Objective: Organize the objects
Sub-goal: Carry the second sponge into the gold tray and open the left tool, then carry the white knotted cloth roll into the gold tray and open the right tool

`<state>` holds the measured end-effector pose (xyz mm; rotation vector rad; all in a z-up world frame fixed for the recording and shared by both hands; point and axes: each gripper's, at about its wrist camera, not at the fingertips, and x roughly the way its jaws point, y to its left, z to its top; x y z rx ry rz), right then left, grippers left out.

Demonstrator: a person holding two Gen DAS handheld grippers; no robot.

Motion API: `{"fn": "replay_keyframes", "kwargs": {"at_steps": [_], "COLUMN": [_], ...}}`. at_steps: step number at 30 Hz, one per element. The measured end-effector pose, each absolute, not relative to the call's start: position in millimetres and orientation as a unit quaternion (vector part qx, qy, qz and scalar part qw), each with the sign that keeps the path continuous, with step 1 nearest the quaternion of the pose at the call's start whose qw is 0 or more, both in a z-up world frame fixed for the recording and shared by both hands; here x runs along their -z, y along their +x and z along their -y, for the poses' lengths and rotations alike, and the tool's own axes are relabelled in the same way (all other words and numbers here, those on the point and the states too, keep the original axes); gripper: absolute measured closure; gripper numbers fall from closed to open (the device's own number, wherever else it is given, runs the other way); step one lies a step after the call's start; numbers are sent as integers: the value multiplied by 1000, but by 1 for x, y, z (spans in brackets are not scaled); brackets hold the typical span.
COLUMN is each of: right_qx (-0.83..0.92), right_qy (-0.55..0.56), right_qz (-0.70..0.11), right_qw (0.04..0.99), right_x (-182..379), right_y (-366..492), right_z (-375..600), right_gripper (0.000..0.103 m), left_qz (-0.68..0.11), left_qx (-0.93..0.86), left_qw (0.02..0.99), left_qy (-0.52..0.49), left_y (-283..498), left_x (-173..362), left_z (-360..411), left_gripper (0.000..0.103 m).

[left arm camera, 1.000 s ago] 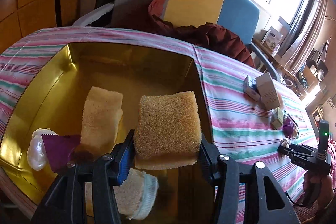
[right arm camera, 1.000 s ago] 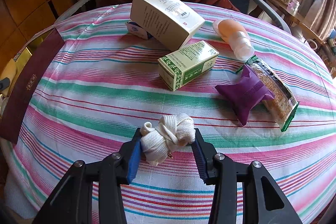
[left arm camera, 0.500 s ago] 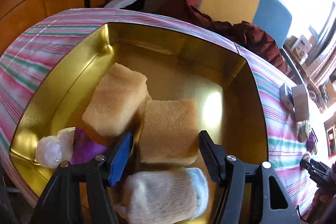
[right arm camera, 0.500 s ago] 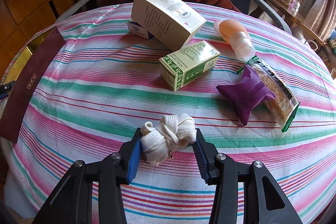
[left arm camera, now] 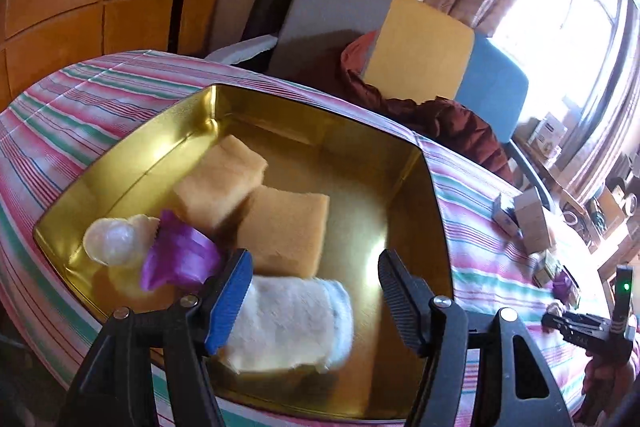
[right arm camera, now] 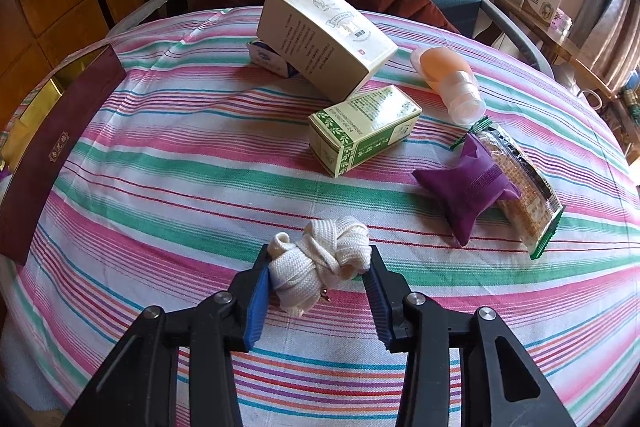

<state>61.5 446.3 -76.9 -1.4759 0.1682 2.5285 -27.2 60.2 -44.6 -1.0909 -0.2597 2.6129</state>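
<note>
Shiny gold tin [left arm camera: 120,167] holds two spongy blocks [left arm camera: 280,227] and a fluffy roll [left arm camera: 292,323] — left gripper [left arm camera: 314,291] spread wide, empty. Right gripper [right arm camera: 318,267] just tightened — pads pinch a knotted white strap [right arm camera: 320,263] on striped cloth [right arm camera: 180,187].

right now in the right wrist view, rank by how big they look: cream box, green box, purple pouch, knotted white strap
1. cream box, clearly largest
2. green box
3. purple pouch, close to the green box, so that pair is unsure
4. knotted white strap, smallest even though nearest the camera
</note>
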Motion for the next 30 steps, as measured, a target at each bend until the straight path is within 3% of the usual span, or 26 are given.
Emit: {"fn": "replay_keyframes", "kwargs": {"at_steps": [9, 19, 30], "right_qx": [-862, -889, -892], "right_qy": [-495, -448, -431], "right_qz": [-85, -83, 19], "right_qw": [69, -36, -134], "right_x": [75, 29, 7], "right_y": [62, 31, -7], "right_z": [-416, -315, -183], "right_gripper": [59, 59, 59], "left_qz": [55, 111, 176], "left_qx": [-908, -914, -913], "left_qw": [191, 133, 84], "left_qy": [-369, -366, -360], "left_y": [-4, -20, -37], "left_x": [41, 30, 17], "left_z": [-80, -46, 0], "left_gripper": [37, 37, 37]}}
